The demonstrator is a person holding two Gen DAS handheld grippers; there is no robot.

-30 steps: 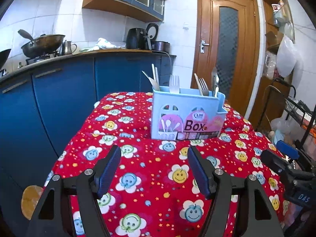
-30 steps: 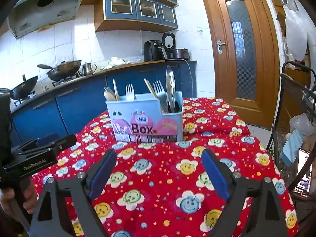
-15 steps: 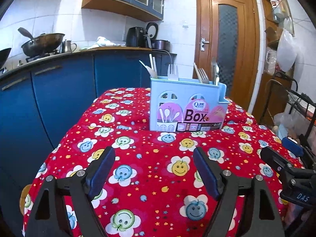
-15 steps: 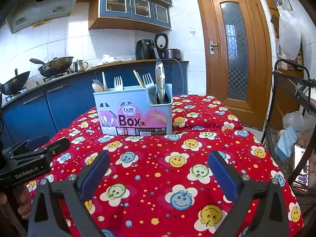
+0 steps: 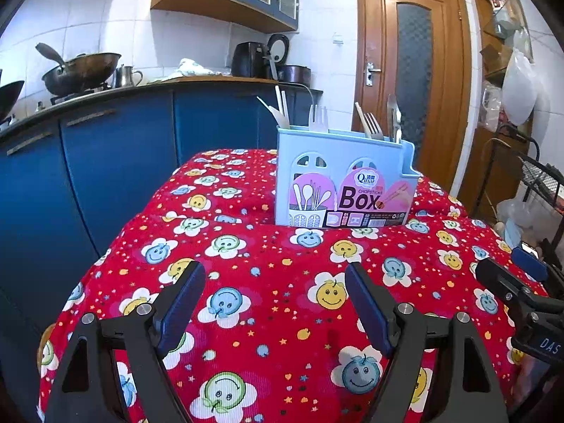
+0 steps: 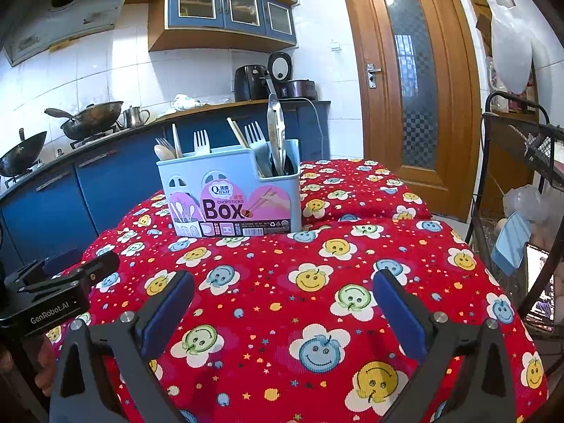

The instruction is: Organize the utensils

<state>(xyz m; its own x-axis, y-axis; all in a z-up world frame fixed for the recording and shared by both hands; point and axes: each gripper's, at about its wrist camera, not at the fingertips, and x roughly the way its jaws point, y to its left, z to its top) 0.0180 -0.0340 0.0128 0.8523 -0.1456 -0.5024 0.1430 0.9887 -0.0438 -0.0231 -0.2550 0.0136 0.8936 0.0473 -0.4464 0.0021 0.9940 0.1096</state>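
A pale blue utensil box [image 5: 343, 179] [image 6: 232, 194] marked "Box" stands on a table under a red smiley-flower cloth [image 5: 282, 282] [image 6: 317, 282]. Forks, spoons, chopsticks and metal tongs [image 6: 276, 134] stick up out of it. My left gripper [image 5: 275, 303] hovers open over the near part of the cloth, well short of the box, with nothing between its fingers. My right gripper [image 6: 282, 303] is likewise open and empty over the cloth. Each gripper shows at the edge of the other's view.
Blue kitchen cabinets [image 5: 105, 162] with woks and a kettle on the counter run along the left. A wooden door [image 6: 416, 81] stands behind the table. A black wire rack [image 6: 521, 183] with bags is close to the table's right edge.
Both grippers have pulled back a little from the box and tipped up slightly. The fingers of both have spread wider apart. The box and utensils have stayed put.
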